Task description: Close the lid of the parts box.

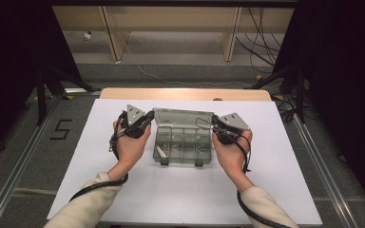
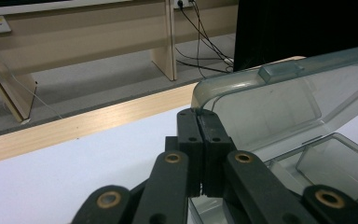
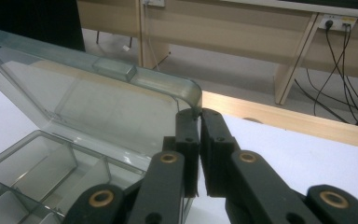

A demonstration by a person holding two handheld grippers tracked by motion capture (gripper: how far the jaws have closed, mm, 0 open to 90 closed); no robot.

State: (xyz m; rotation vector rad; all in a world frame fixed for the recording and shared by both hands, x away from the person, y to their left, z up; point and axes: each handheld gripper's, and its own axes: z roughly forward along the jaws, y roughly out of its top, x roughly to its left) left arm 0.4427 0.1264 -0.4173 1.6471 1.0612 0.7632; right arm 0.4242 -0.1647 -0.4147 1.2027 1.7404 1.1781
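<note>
Pinching the raised lid [image 1: 180,116] of a smoky transparent compartment box [image 1: 183,145], the two hand-held grippers work from opposite ends. The left hand-held gripper [image 1: 148,116] has its jaws clamped together on the lid's left corner; in the left gripper view the left hand-held gripper's [image 2: 198,114] black jaws meet with the thin edge of the lid [image 2: 279,100] caught between their tips. The right hand-held gripper [image 1: 215,121] does the same at the lid's right corner, and in the right gripper view the right hand-held gripper's [image 3: 199,114] jaws press against the rim of the lid [image 3: 112,100], with only a narrow slit between them lower down. The lid stands tilted up and back from the box, hinged along the far side, with a small latch tab [image 2: 279,70] on its upper edge. The box sits in the middle of the white tabletop [image 1: 100,190], its divided tray [image 3: 42,168] open to view, with a small pale item [image 1: 161,152] lying in the near left compartment. The person's left hand [image 1: 130,145] and right hand [image 1: 230,149] flank the box, close beside its short ends, and a black cable [image 1: 92,187] trails from the left hand-held gripper along the pale sleeve [image 1: 85,209].
</note>
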